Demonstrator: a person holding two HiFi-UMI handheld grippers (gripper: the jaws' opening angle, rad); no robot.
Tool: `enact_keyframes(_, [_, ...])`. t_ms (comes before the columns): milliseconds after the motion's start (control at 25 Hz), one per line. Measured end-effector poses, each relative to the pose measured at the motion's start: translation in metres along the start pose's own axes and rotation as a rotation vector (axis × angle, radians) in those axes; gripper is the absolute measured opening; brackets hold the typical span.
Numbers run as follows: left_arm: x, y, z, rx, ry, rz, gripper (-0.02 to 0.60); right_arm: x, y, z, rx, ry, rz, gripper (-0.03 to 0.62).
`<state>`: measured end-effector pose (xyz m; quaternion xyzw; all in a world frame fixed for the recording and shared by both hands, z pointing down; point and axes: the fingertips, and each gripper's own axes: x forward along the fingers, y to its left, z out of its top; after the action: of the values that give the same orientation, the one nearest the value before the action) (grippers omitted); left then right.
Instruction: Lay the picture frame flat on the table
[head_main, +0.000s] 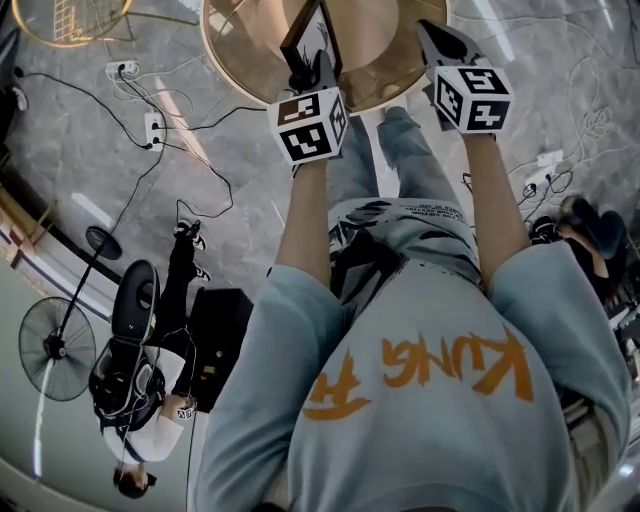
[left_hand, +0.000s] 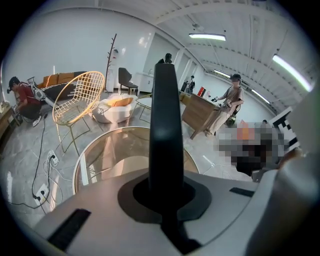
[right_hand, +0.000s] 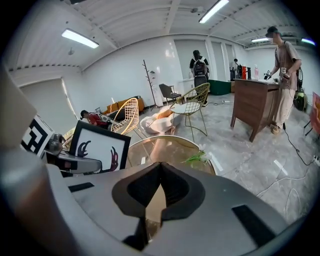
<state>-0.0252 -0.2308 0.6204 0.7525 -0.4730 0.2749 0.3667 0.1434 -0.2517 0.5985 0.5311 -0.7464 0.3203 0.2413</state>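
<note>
The picture frame (head_main: 310, 35) is black-edged, with a white sheet bearing dark red shapes (right_hand: 100, 147). It stands upright over the near edge of the round glass table (head_main: 225, 60). My left gripper (head_main: 305, 72) is shut on its lower edge. In the left gripper view the frame shows edge-on as a dark vertical bar (left_hand: 165, 115) rising from the left gripper (left_hand: 167, 195). To its right, my right gripper (head_main: 440, 42) hangs over the table, shut and holding nothing. In its own view the right gripper (right_hand: 160, 167) has its tips together, and the left gripper (right_hand: 75, 162) shows beside the frame.
A green sprig (right_hand: 197, 157) lies on the glass table (right_hand: 175, 145). Gold wire chairs (left_hand: 80, 97) and a wooden cabinet (right_hand: 252, 100) stand beyond the table. Cables and power strips (head_main: 150, 130) cross the floor. A fan (head_main: 55, 345) and a crouching person (head_main: 140, 400) are behind me.
</note>
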Motion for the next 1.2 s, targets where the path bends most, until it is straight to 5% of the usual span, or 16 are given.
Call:
enact_keyframes(560, [0.046,0.033,-0.033,-0.056,0.051,-0.044,0.026,0.044,0.018,-0.034,-0.047,0.077,0.038,-0.003])
enact_keyframes(880, [0.086,0.026,-0.045,-0.156,0.106,-0.243,0.026,0.064,0.018,-0.053,-0.025,0.11,0.024,-0.003])
enact_keyframes(1200, [0.124,0.036,-0.054,-0.254,0.145,-0.286,0.026,0.074,0.006,-0.074,0.021,0.125,-0.007,-0.003])
